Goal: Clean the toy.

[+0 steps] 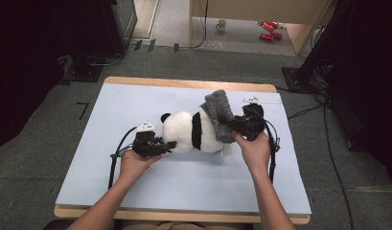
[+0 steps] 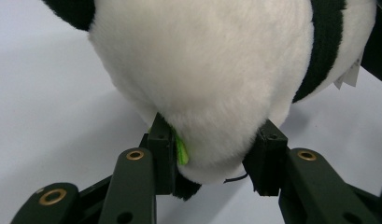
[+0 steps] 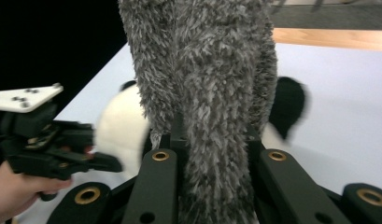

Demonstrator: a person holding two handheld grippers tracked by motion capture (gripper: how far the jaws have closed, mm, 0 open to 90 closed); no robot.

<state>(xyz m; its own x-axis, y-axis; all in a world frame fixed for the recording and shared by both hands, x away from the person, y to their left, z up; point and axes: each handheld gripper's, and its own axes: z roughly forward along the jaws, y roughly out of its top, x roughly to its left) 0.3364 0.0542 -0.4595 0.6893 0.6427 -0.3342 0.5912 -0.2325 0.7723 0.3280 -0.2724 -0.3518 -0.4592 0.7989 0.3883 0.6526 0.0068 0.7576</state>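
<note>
**me:** My left gripper (image 1: 170, 144) has its jaws squeezed onto the head end of the panda plush (image 1: 191, 132). In the left gripper view the white fur bulges between both pads, so that's a real hold. My right gripper (image 1: 233, 125) is clamped tight on a fuzzy grey sleeve (image 1: 219, 115), which hangs straight up between the jaws in the right gripper view. The panda lies on its side near the middle of the pale blue table mat (image 1: 136, 103), head toward 9 o'clock, with the sleeve draped over its bottom end at 3 o'clock.

**other:** What's your worry?

**me:** The left grip looks shallow to me, mostly a pinch of fur and stuffing. If I tug the sleeve hard toward 9, the head could pop out and the whole toy slides. The sleeve could also bunch up on the panda's wide body instead of rolling over it.

**other:** Room?

**me:** Plenty. The mat is bare toward 6 and 9 o'clock. The tighter side is 3 o'clock, where my right hand sits nearer the table edge (image 1: 292, 143), and a small white strip (image 1: 261, 101) lies at 1 o'clock.
</note>
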